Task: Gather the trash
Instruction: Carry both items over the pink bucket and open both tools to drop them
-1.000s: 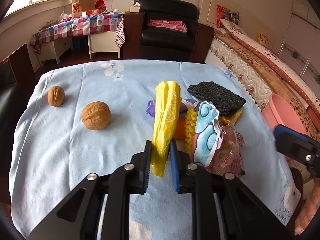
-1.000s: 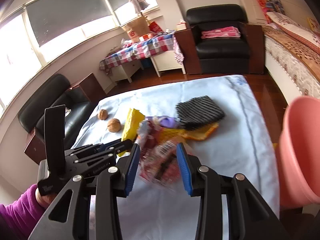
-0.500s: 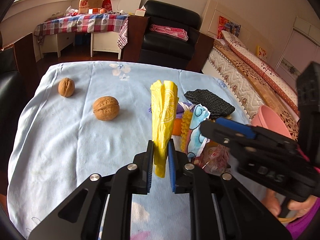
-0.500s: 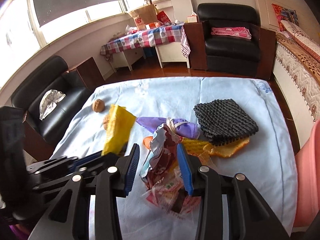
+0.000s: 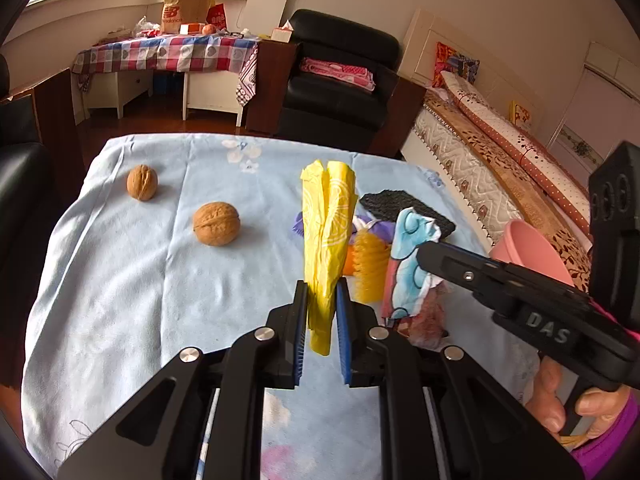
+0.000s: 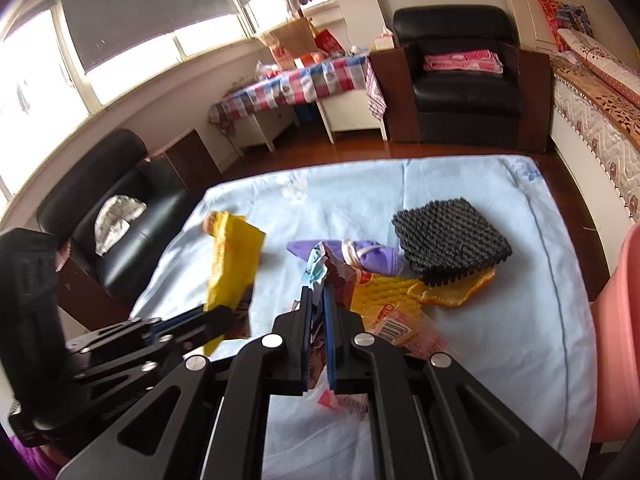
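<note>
Your left hand-held gripper (image 5: 322,300) pinches the yellow wrapper (image 5: 328,240) upright above the tabletop (image 5: 120,280); your right hand-held gripper (image 6: 318,312), just closed, clamps a crumpled wrapper (image 6: 332,276), with the pink bin (image 6: 616,340) waiting at three o'clock.

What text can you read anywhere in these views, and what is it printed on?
"DAS": side of the right gripper.
"balance", with a red logo above it: brown paper bag on the checked table by the window.
Red bag beside it: print too small to read.
Barcode label on the clear wrapper: blurred, unreadable.
Yellow wrapper: only a faint pattern, no words.
</note>
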Motion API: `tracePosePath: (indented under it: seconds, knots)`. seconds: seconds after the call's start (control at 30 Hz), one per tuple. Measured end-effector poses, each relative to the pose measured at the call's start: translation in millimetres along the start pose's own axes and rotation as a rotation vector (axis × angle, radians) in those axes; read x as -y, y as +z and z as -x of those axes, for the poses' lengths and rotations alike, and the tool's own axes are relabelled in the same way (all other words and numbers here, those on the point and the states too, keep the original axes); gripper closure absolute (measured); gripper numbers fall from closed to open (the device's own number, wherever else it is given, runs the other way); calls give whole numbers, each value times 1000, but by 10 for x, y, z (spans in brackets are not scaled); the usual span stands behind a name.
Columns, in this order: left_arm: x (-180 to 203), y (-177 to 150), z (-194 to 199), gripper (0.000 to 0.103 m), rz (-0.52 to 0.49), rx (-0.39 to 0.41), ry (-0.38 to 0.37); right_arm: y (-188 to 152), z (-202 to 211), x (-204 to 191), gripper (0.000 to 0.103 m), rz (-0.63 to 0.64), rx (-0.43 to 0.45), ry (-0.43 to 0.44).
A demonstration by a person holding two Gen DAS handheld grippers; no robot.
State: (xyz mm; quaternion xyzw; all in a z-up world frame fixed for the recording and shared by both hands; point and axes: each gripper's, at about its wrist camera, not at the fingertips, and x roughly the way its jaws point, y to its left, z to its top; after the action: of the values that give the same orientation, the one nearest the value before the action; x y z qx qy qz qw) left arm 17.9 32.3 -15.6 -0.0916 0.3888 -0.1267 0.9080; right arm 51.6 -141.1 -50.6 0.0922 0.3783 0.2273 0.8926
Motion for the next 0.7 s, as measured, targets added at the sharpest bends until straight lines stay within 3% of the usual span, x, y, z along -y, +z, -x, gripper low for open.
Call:
tracePosePath:
  seconds: [0.27, 0.7]
  knots:
    - [228, 15, 172, 90, -23, 31, -19, 17, 509, 15, 98, -24, 84, 33]
    - [839, -7, 220, 90, -119, 45, -106, -96, 1177, 491, 98, -108, 190, -92]
